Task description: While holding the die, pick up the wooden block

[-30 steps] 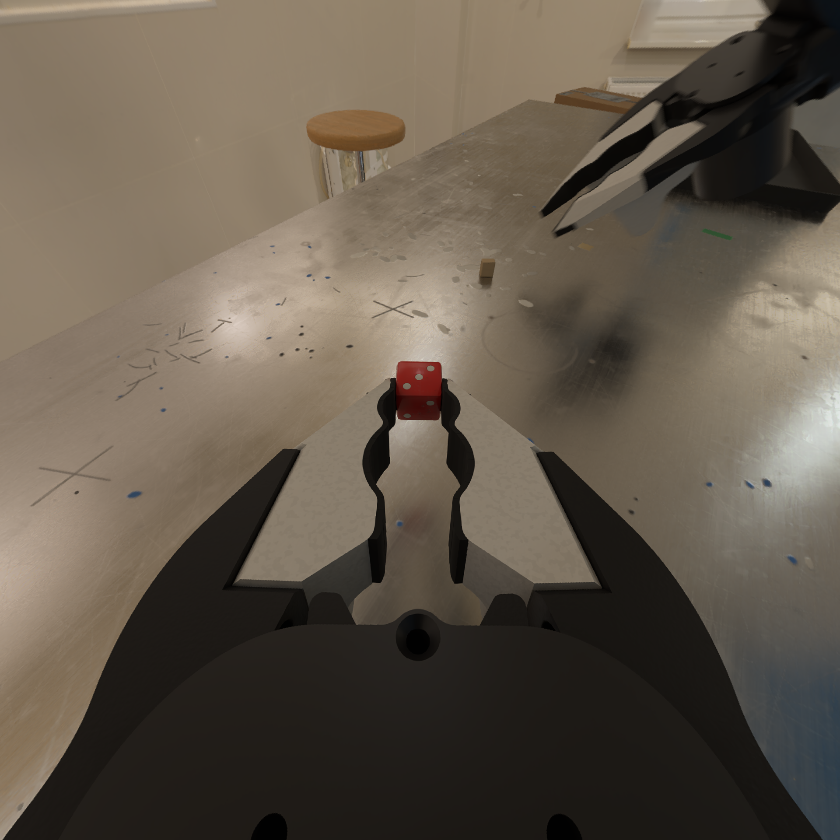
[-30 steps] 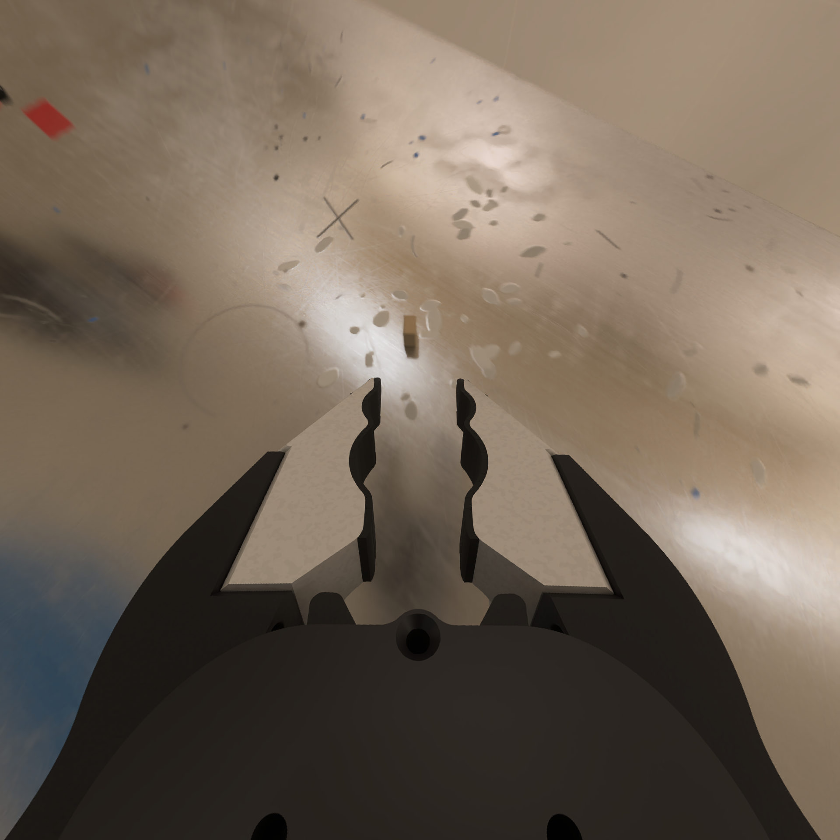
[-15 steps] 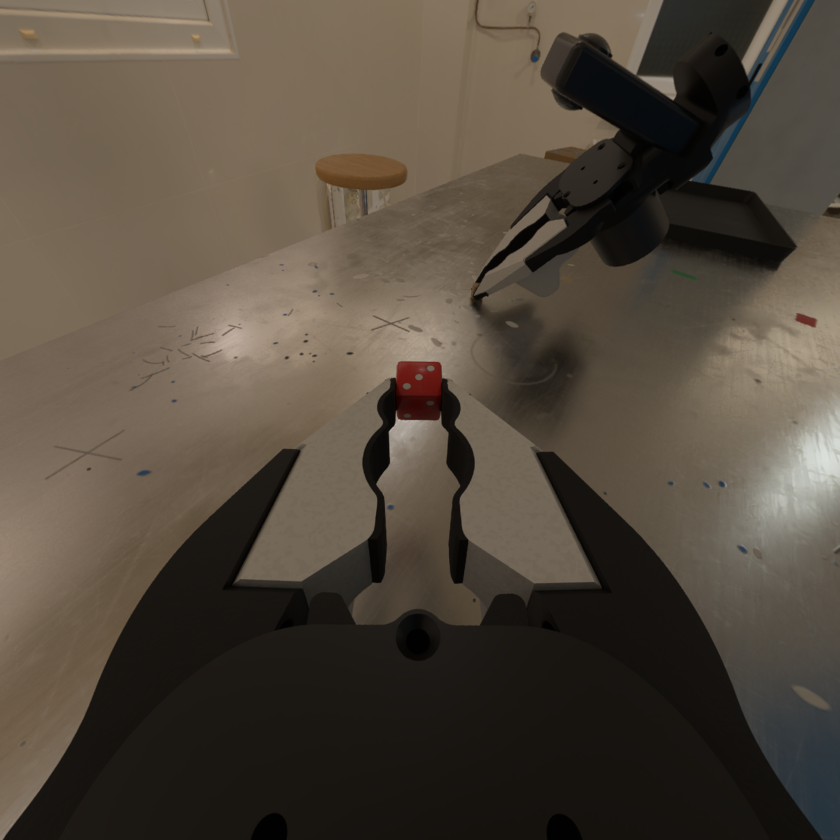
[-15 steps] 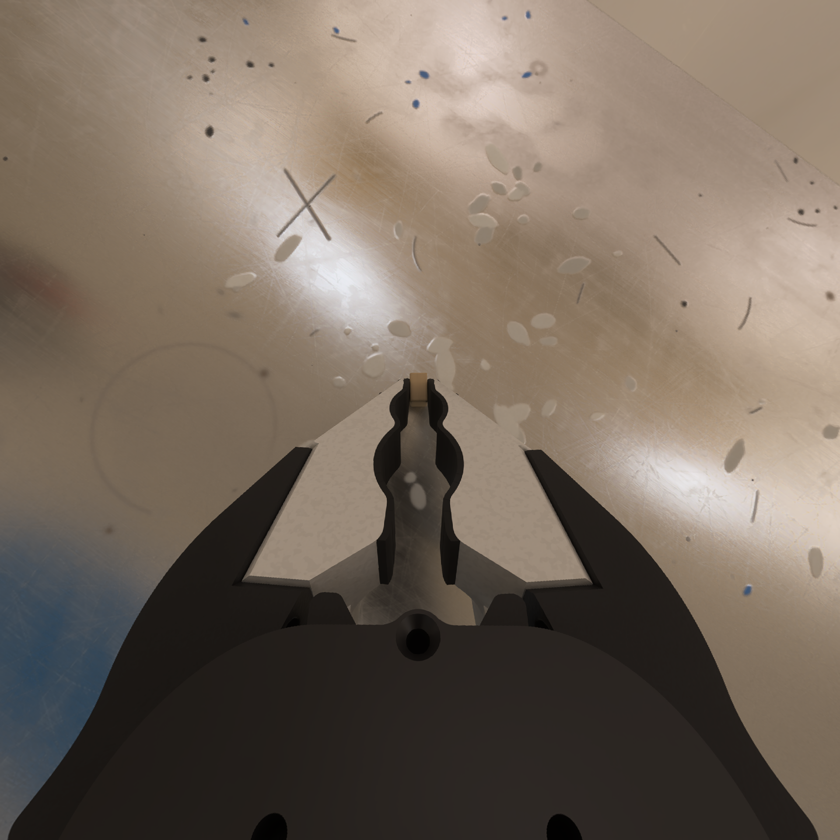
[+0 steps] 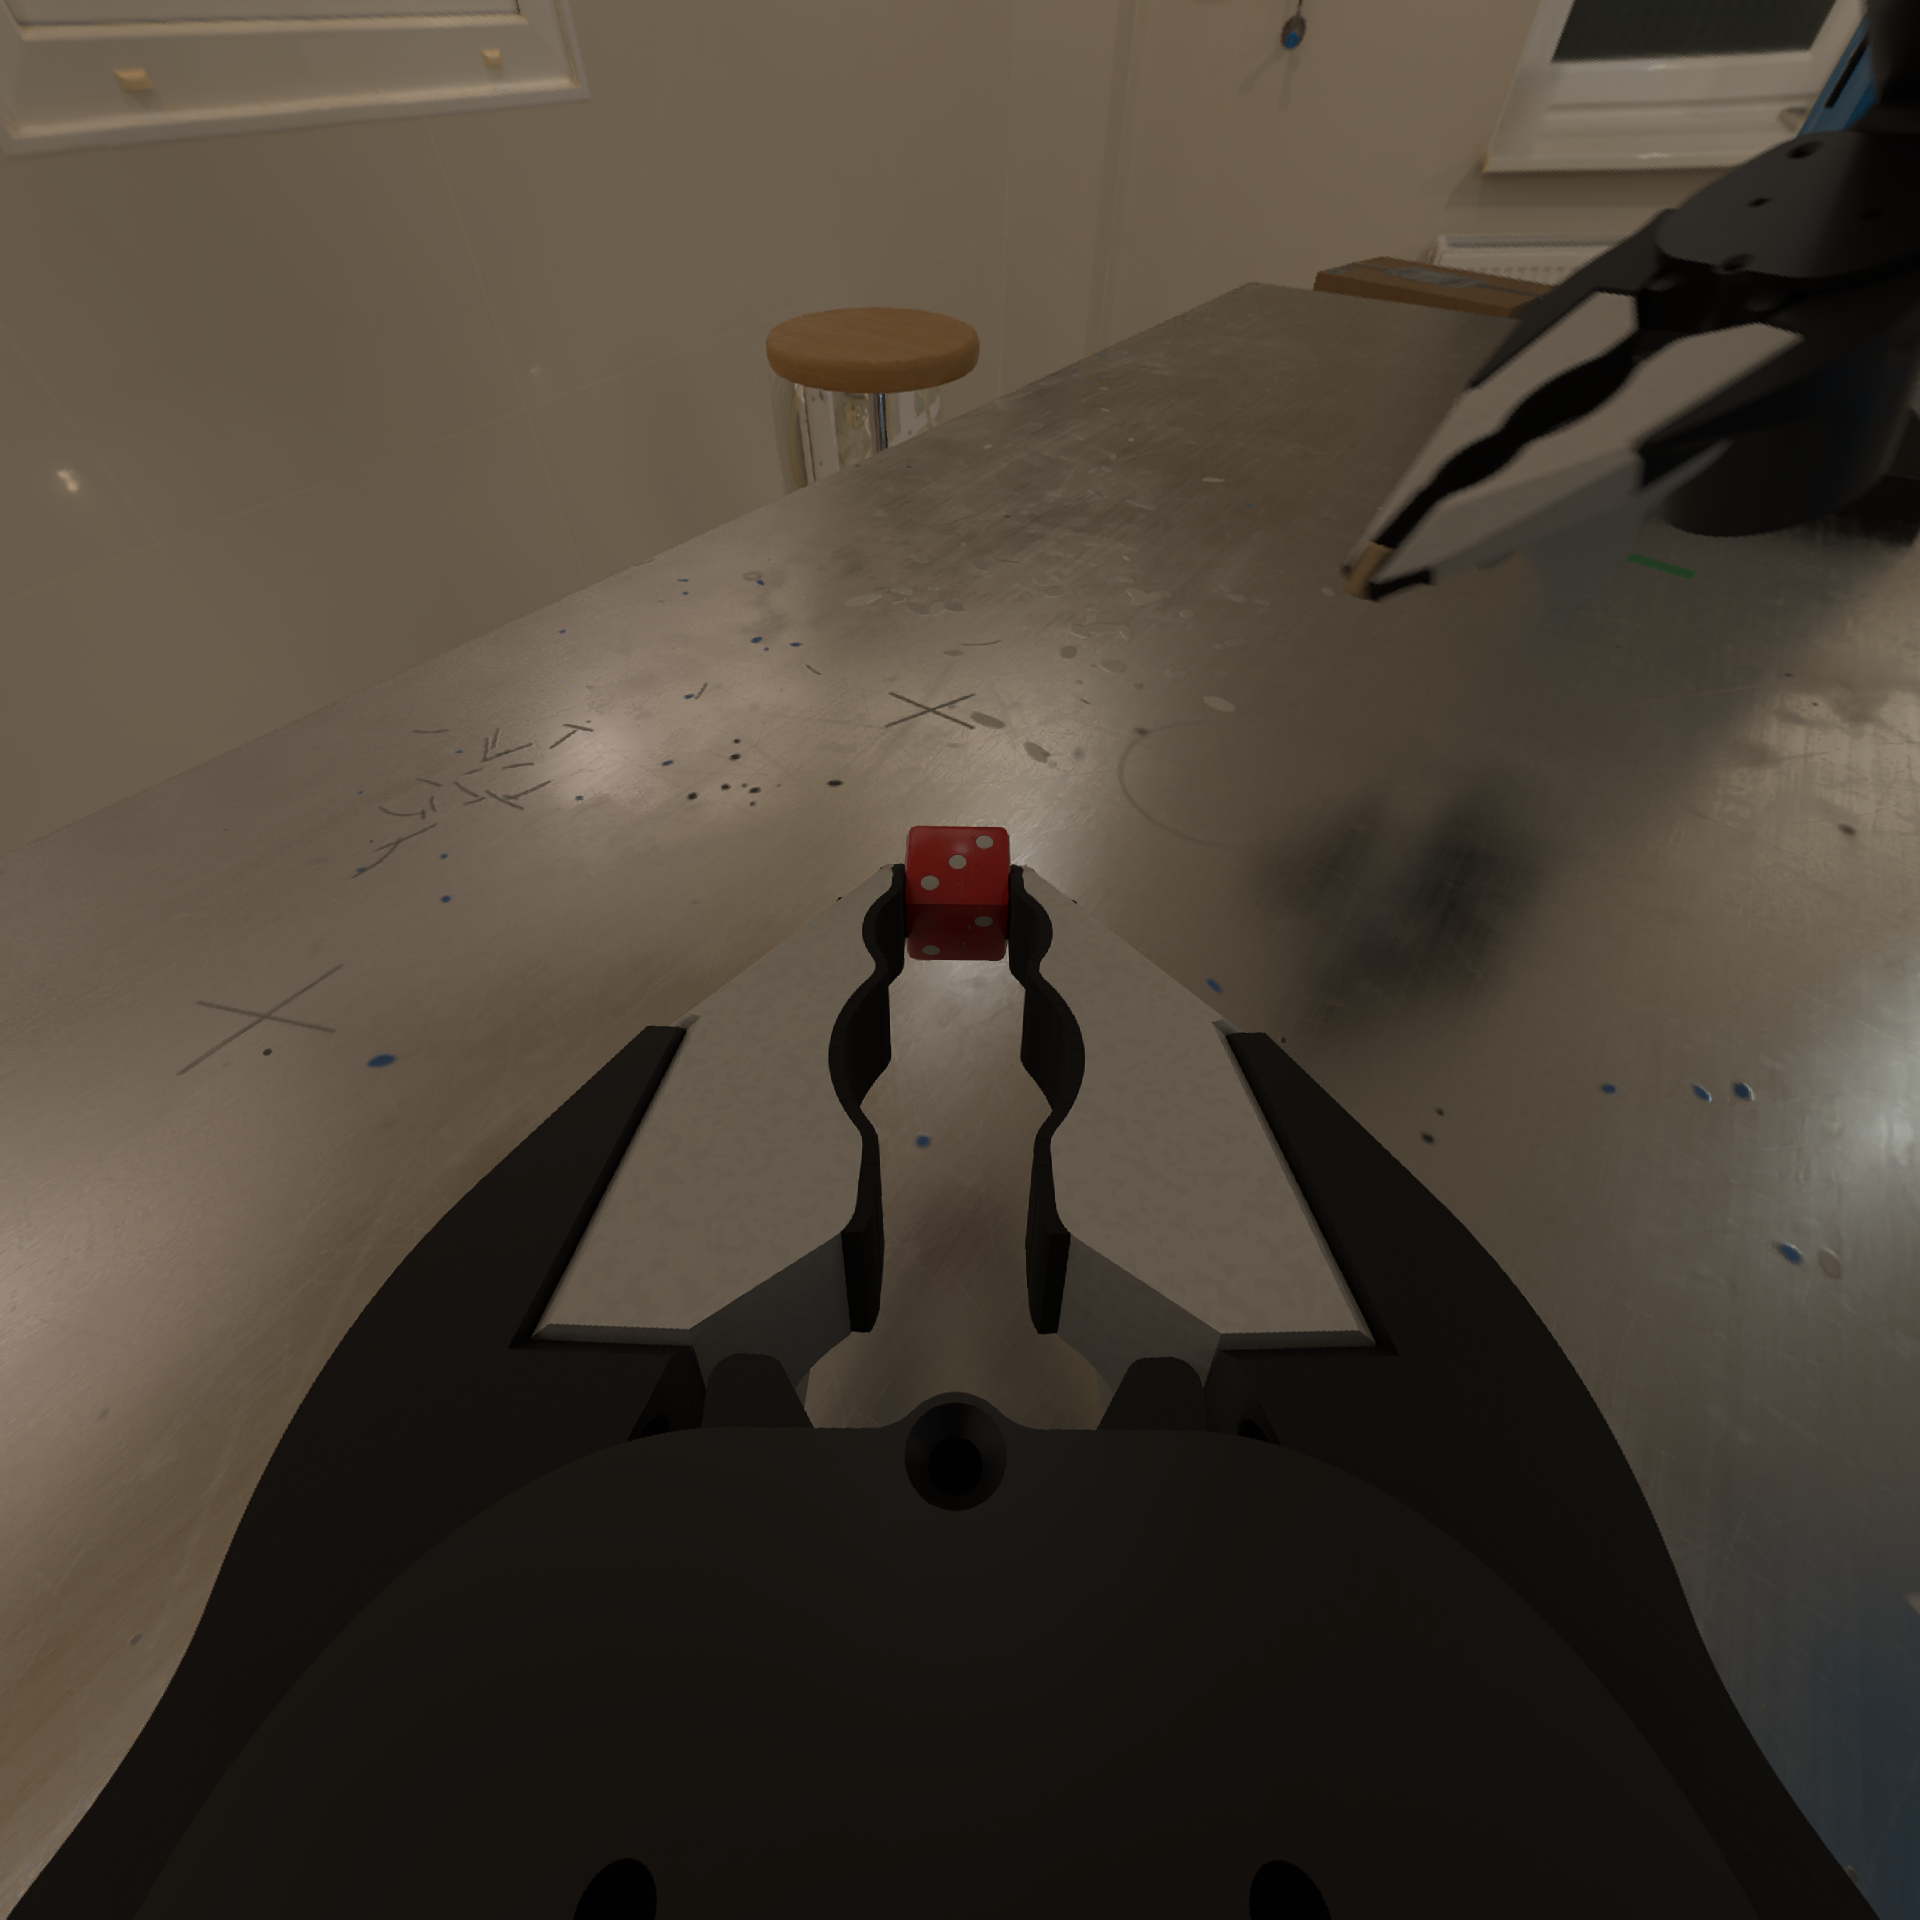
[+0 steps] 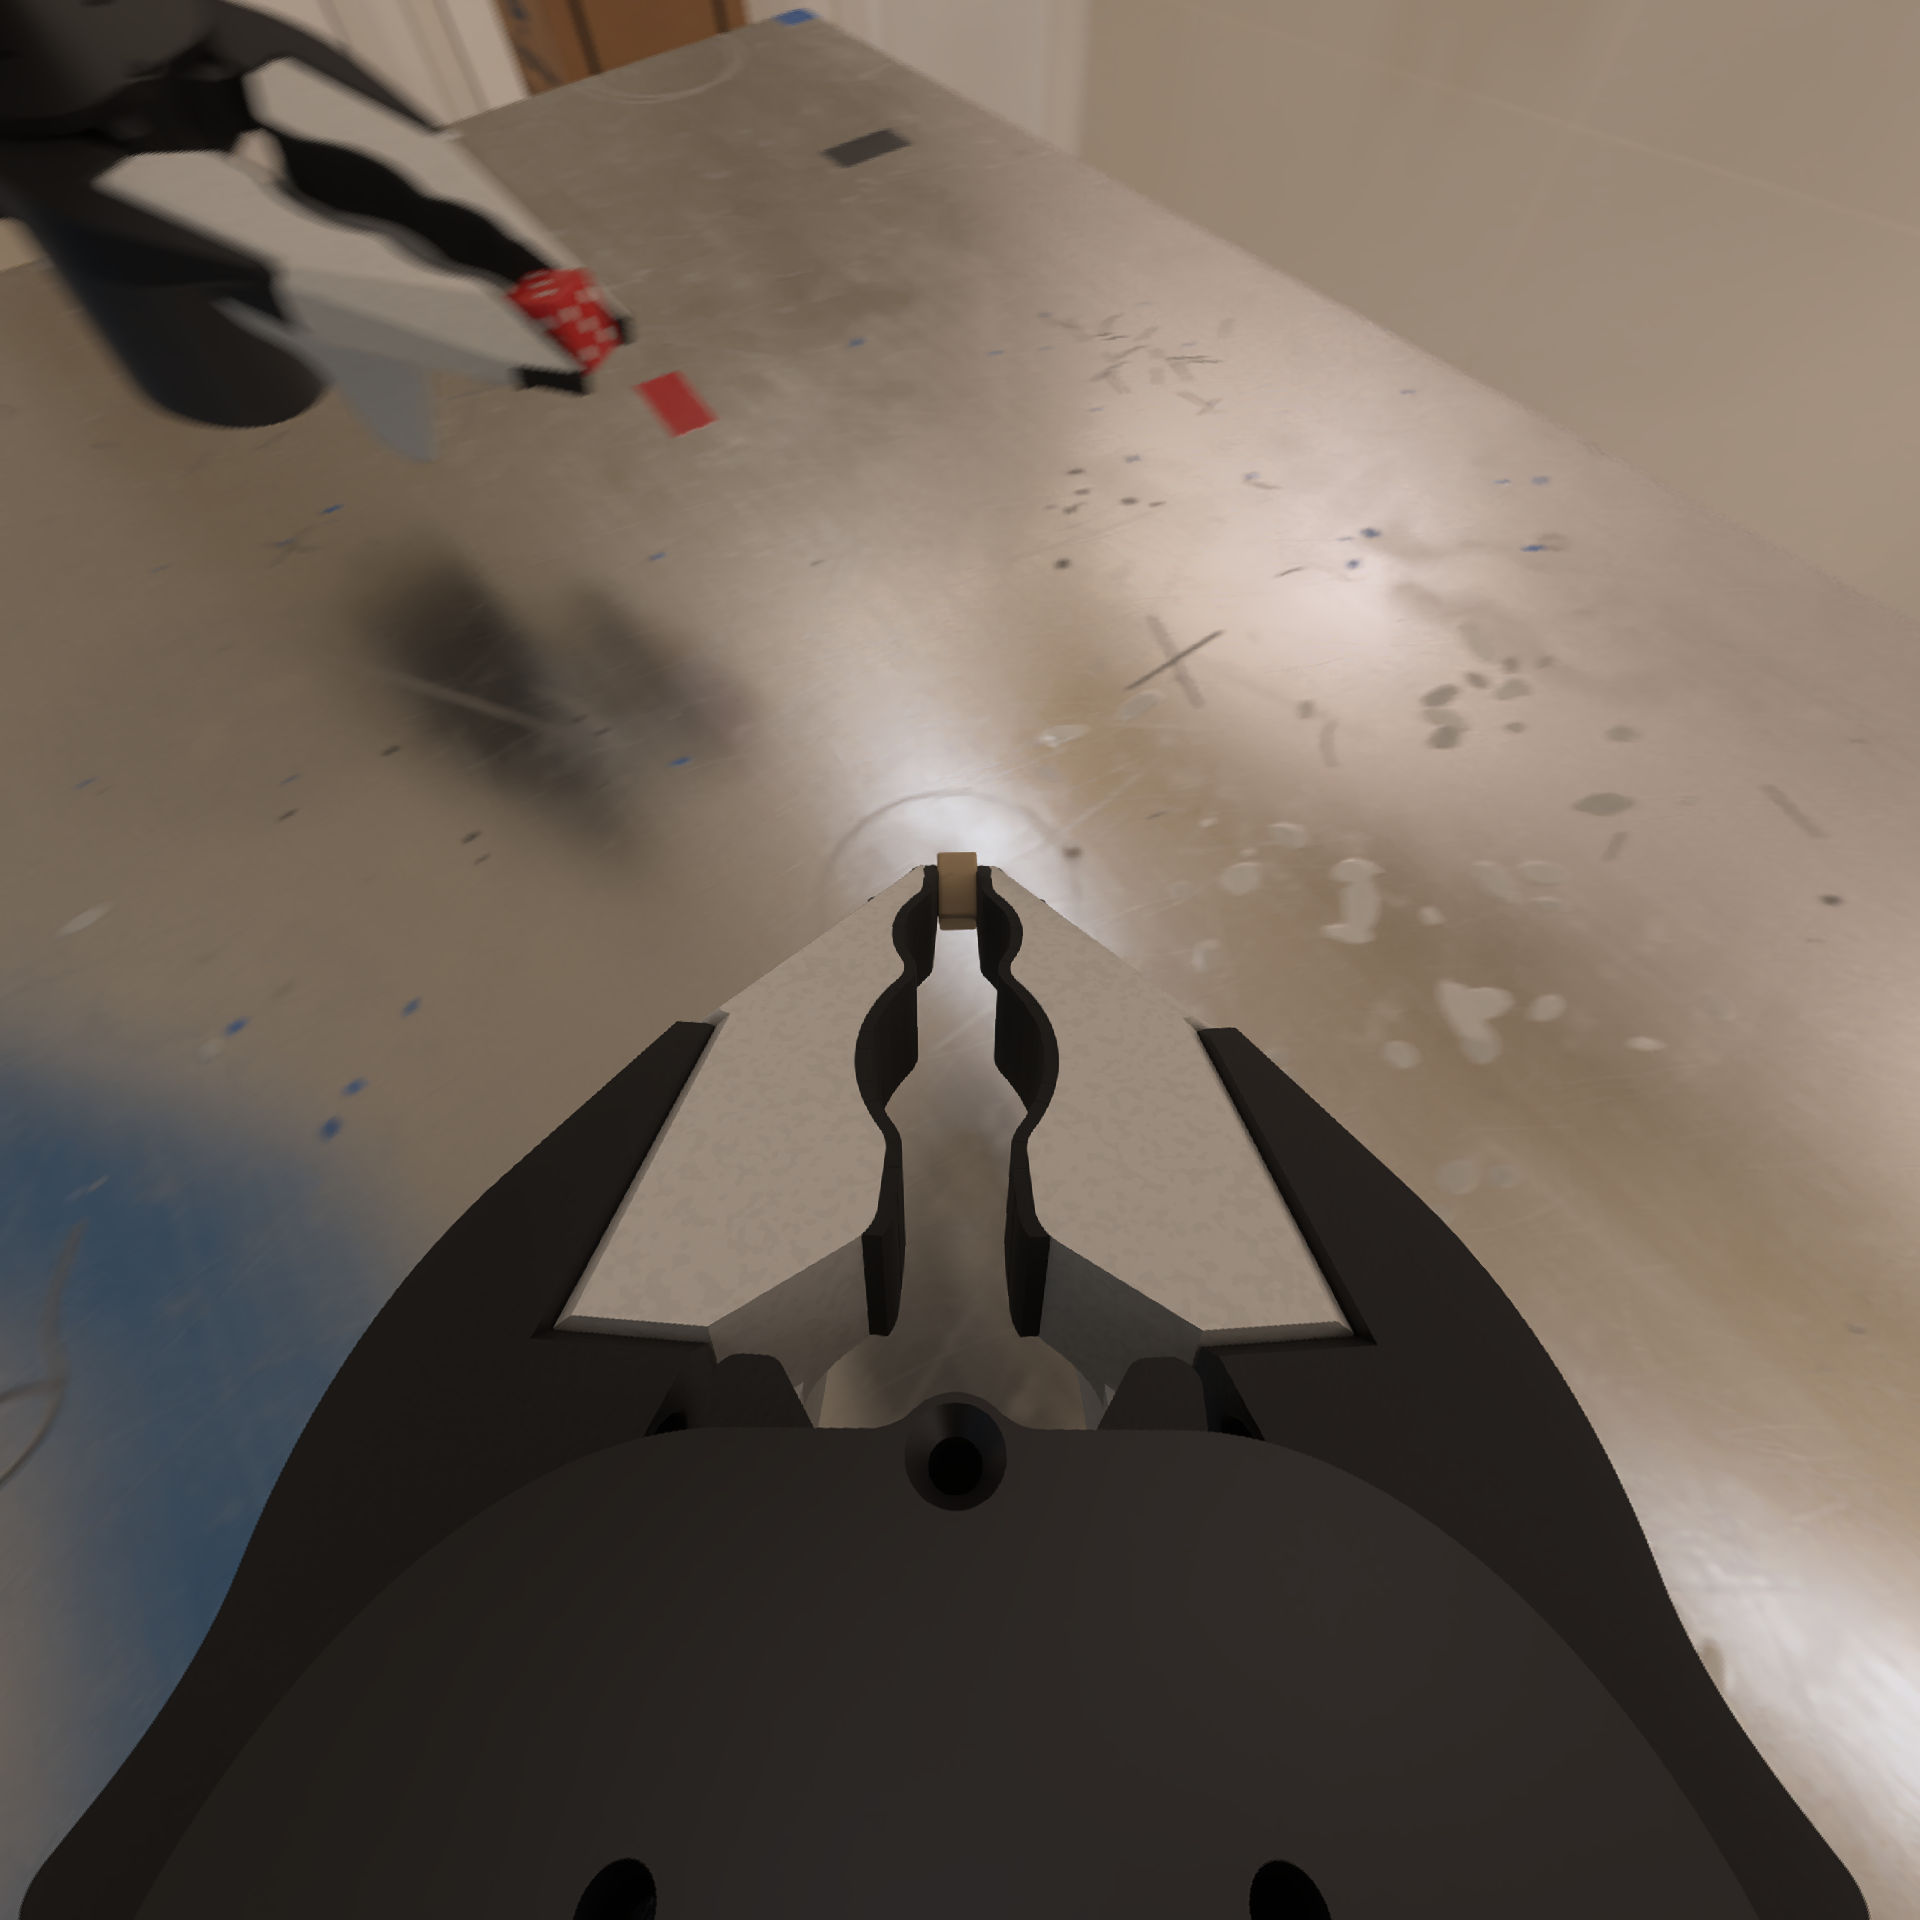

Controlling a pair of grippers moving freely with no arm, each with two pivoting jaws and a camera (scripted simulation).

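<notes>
My left gripper [image 5: 957, 896] is shut on a red die [image 5: 957, 891] with white pips, held at the fingertips above the scratched metal table [image 5: 623, 935]. My right gripper [image 6: 956, 891] is shut on a small tan wooden block [image 6: 955, 889], pinched between its fingertips above the table [image 6: 1351, 623]. In the left wrist view the right gripper [image 5: 1377, 574] hangs at the upper right with the block [image 5: 1363, 562] showing at its tips. In the right wrist view the left gripper [image 6: 566, 332] hangs at the upper left with the die [image 6: 561, 310].
A round wooden-topped stool [image 5: 873, 348] stands beyond the table's far edge by the wall. A red tape patch [image 6: 675, 403] and a dark patch [image 6: 862, 151] lie on the table. A brown box [image 5: 1413, 283] sits at the far end.
My right gripper, shut on the block, has lifted it off the table and tilted up, and the left gripper now shows in its view. The left gripper still holds the die.
</notes>
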